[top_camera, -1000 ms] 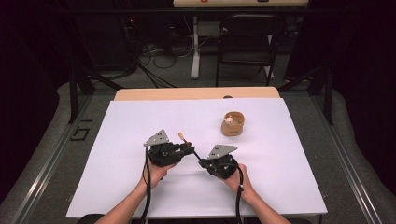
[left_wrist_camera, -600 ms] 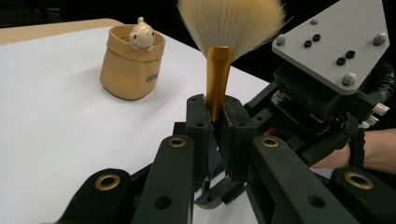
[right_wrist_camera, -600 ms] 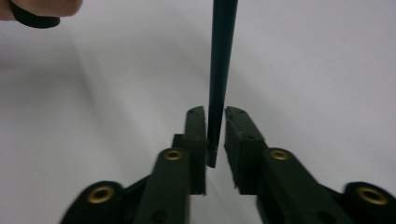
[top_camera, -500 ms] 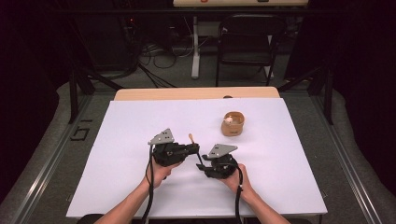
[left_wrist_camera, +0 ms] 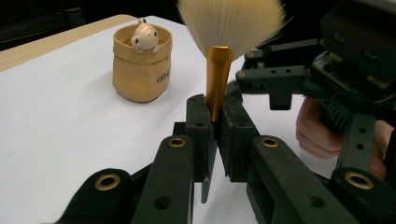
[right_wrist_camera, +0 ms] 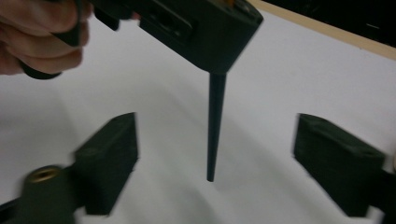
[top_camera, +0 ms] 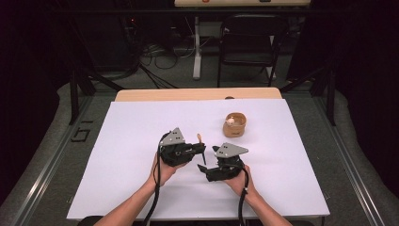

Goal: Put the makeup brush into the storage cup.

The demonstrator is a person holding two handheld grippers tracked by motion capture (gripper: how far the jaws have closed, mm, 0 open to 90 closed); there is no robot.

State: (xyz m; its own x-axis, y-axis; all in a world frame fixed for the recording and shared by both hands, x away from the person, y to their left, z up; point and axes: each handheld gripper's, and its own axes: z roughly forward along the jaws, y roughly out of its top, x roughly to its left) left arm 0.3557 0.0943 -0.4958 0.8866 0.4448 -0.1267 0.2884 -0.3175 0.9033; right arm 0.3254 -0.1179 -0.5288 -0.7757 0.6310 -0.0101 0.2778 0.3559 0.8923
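Note:
A make-up brush (left_wrist_camera: pixel 218 79) with pale bristles, a gold collar and a thin black tapered handle (right_wrist_camera: pixel 215 126) stands upright above the white table (top_camera: pixel 131 127). My left gripper (left_wrist_camera: pixel 215 105) is shut on its gold collar, seen near mid-table in the high view (top_camera: pixel 200 149). My right gripper (right_wrist_camera: pixel 215 149) sits just right of it (top_camera: pixel 203 168). Its jaws have just been opening and now stand wide apart, with the handle's tip hanging between them untouched.
A tan pouch-shaped cup (top_camera: pixel 235 125) holding a small pale figure (left_wrist_camera: pixel 142 33) stands beyond the grippers, to the right. White sheet covers the table, with a wooden edge (top_camera: pixel 197 94) at the back. A chair (top_camera: pixel 249 42) and cables lie on the floor behind.
The right gripper's jaws have opened off the brush handle. The left gripper has shifted slightly right and up with the brush in it.

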